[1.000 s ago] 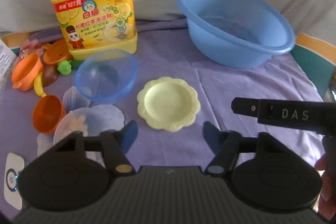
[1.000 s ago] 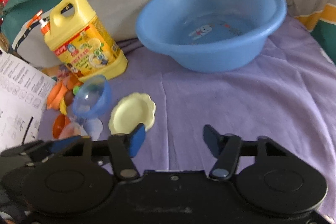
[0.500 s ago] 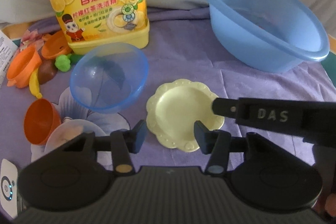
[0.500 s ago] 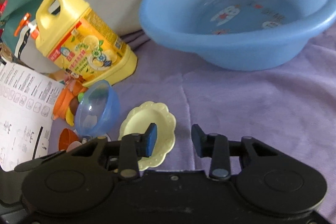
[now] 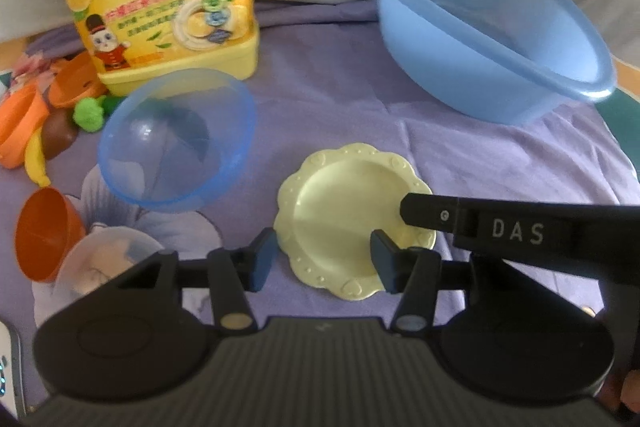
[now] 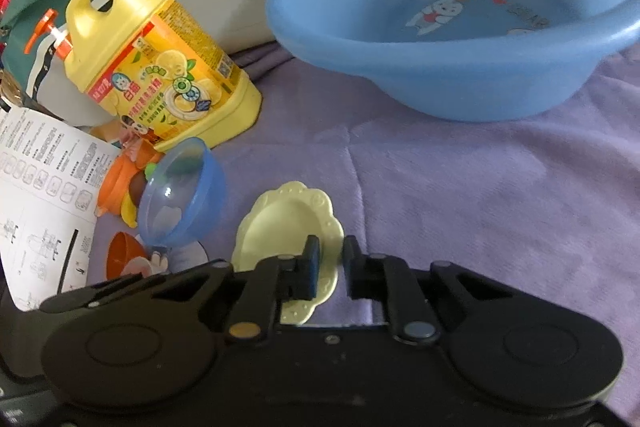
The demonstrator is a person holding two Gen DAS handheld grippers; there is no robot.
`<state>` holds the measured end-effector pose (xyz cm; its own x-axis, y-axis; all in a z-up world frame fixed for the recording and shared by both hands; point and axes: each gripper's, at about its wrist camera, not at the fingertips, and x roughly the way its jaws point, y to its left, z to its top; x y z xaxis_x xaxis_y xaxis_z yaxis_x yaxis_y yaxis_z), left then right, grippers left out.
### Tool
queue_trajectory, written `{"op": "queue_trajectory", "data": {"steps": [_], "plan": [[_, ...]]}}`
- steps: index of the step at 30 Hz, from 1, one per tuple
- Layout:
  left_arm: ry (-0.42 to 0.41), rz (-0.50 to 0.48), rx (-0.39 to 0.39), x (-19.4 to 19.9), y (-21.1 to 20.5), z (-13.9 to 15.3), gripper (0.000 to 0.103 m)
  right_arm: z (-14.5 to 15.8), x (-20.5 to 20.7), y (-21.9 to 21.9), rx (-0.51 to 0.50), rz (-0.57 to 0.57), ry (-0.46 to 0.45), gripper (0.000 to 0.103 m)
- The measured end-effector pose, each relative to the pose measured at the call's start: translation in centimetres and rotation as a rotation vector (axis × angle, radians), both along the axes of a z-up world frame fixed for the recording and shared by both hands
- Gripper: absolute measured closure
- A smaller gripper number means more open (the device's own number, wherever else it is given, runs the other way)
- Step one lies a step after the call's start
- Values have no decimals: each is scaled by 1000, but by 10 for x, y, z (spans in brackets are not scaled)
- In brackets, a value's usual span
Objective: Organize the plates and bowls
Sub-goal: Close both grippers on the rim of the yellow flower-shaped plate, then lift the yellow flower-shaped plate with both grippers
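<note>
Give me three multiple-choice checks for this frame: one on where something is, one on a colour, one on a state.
1. Where does the yellow plate lie?
A. Inside the basin
B. On the purple cloth
C. In the small bowl

2. What colour is the small bowl?
A. Clear blue
B. Orange
C. Green

3. How does the basin stand?
A. Upside down
B. Stacked full of plates
C. Upright, no dishes inside

Answers:
1 B: the plate lies flat on the cloth, in front of the basin.
2 A: the cloth shows through its blue wall.
3 C: its printed bottom is in plain sight.
</note>
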<state>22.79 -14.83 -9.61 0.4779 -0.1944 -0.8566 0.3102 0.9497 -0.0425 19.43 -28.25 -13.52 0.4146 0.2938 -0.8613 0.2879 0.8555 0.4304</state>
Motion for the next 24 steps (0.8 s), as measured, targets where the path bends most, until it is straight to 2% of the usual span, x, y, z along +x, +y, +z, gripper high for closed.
{"op": "queue_trajectory", "data": {"steps": [5, 9, 11, 13, 14, 18, 21, 24], "plan": [[-9, -63, -1, -9, -12, 1, 57, 4, -11, -12, -44, -12, 12, 90], [-9, -9, 7, -2, -5, -2, 54, 3, -15, -16, -49, -9, 5, 90], [-12, -15, 8, -1, -4, -2, 54, 2, -14, -15, -48, -12, 0, 90], [-15, -27, 3, 0, -6, -3, 59, 1, -17, -19, -31, -34, -5, 91], [-14, -40, -4, 0, -7, -2, 69, 0, -18, -20, -26, -42, -7, 91], [-17, -49, 13, -3, -13, -1, 78, 5, -22, -14, -78, -42, -3, 89], [-8, -46, 9, -6, -11, 2, 80, 10, -25, -5, -123, -28, -2, 88], [-8, -50, 8, -12, -10, 6, 80, 14, -28, -3, -125, -35, 9, 88]]}}
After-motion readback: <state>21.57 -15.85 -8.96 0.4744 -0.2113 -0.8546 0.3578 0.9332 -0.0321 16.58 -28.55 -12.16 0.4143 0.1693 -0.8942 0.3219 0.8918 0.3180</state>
